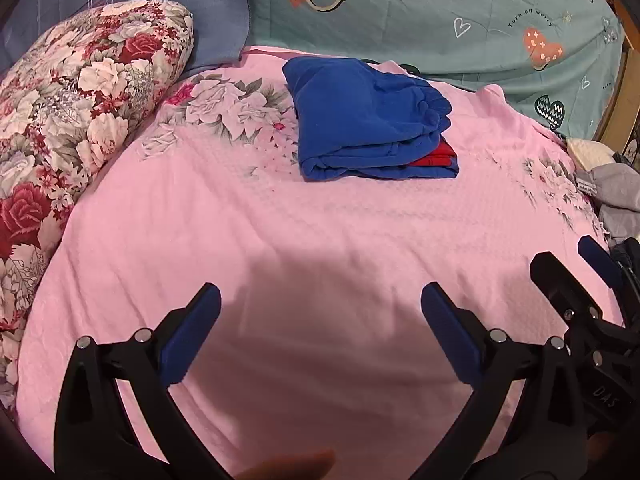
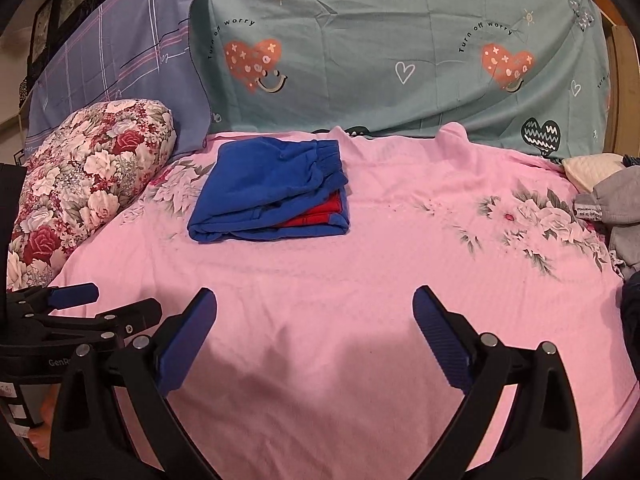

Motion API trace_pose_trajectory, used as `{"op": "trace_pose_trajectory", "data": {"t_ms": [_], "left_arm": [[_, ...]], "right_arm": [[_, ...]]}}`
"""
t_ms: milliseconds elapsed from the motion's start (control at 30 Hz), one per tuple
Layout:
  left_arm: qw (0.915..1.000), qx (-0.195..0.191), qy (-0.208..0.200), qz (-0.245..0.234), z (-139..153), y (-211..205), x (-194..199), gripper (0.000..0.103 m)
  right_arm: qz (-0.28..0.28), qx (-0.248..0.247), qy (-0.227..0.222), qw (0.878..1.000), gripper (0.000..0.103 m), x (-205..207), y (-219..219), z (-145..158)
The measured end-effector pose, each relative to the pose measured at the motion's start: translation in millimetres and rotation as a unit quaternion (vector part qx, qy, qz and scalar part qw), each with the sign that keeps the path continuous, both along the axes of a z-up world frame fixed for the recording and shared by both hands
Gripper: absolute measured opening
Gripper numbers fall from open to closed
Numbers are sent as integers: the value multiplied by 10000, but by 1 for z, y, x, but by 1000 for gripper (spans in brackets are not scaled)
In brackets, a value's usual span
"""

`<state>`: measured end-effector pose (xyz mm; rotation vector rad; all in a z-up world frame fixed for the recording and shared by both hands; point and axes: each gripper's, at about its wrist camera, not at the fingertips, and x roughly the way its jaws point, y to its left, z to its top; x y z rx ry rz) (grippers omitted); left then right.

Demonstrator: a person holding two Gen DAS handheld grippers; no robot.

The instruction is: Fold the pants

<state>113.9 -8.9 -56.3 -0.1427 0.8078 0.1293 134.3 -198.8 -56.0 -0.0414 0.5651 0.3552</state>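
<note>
The blue pants (image 1: pixel 368 120) lie folded in a compact stack with a red layer showing at the right edge, at the far middle of the pink bedspread (image 1: pixel 320 248). They also show in the right wrist view (image 2: pixel 272 192), left of centre. My left gripper (image 1: pixel 320 304) is open and empty, well short of the pants above the near part of the bed. My right gripper (image 2: pixel 314 304) is open and empty too, beside the left one; it shows at the right edge of the left wrist view (image 1: pixel 576 264).
A floral pillow (image 1: pixel 80 120) lies along the bed's left side. A teal heart-print sheet (image 2: pixel 400 48) and a blue-grey cloth (image 2: pixel 120 48) hang behind the bed. Grey clothing (image 2: pixel 620 208) and a cream item (image 2: pixel 592 168) lie at the right edge.
</note>
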Motion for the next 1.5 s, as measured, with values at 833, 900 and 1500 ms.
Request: {"op": "trace_pose_trajectory", "data": {"t_ms": [833, 900, 1500], "left_arm": [[10000, -24, 75, -60, -4, -1, 3, 101], [10000, -21, 73, -59, -4, -2, 3, 101], [9999, -57, 146, 17, -5, -1, 2, 101]], "right_arm": [[99, 23, 94, 9999, 99, 0, 2, -1], [100, 30, 99, 9999, 99, 0, 2, -1], [123, 26, 115, 9999, 99, 0, 3, -2]]}}
